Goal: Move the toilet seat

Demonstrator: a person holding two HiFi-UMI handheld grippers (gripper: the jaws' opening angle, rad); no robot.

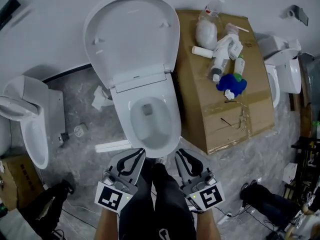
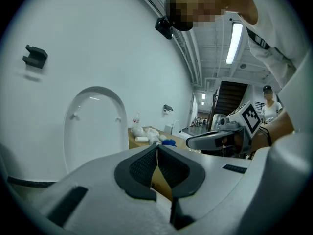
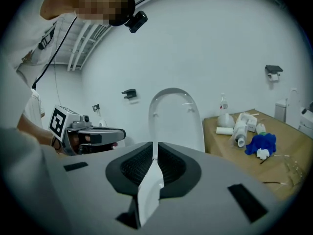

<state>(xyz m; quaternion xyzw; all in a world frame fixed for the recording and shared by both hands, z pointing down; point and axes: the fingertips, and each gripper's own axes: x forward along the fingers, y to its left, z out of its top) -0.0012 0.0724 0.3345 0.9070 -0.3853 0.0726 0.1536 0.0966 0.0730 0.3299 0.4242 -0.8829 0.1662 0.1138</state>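
Toilet seat (image 1: 131, 34) is up, folks, tipped back from the rear edge of the bowl (image 1: 172, 129) and standing upright against the white wall, its underside with the small bumpers facing the room. Both gripper views look at it from low down as a tall white arch (image 2: 95, 126) (image 3: 176, 116). At the front edge of the bowl we have the left gripper (image 1: 139, 154) and the right gripper (image 1: 181, 155), side by side, tips just short of the rim and not touching the seat. The left gripper's own view (image 2: 157, 148) shows the dark pads pressed together with nothing clamped between them. It's the same over on the right gripper (image 3: 155, 148): jaws closed, empty, only a white sliver of porcelain showing through the gap below the tips. A cardboard box (image 1: 225, 119) stands on the floor just beside the bowl's right edge, carrying white bottles (image 1: 222, 51) and a blue cloth (image 1: 231, 84) at its far end. A second toilet (image 1: 30, 114) stands by the floor's left edge, well apart.
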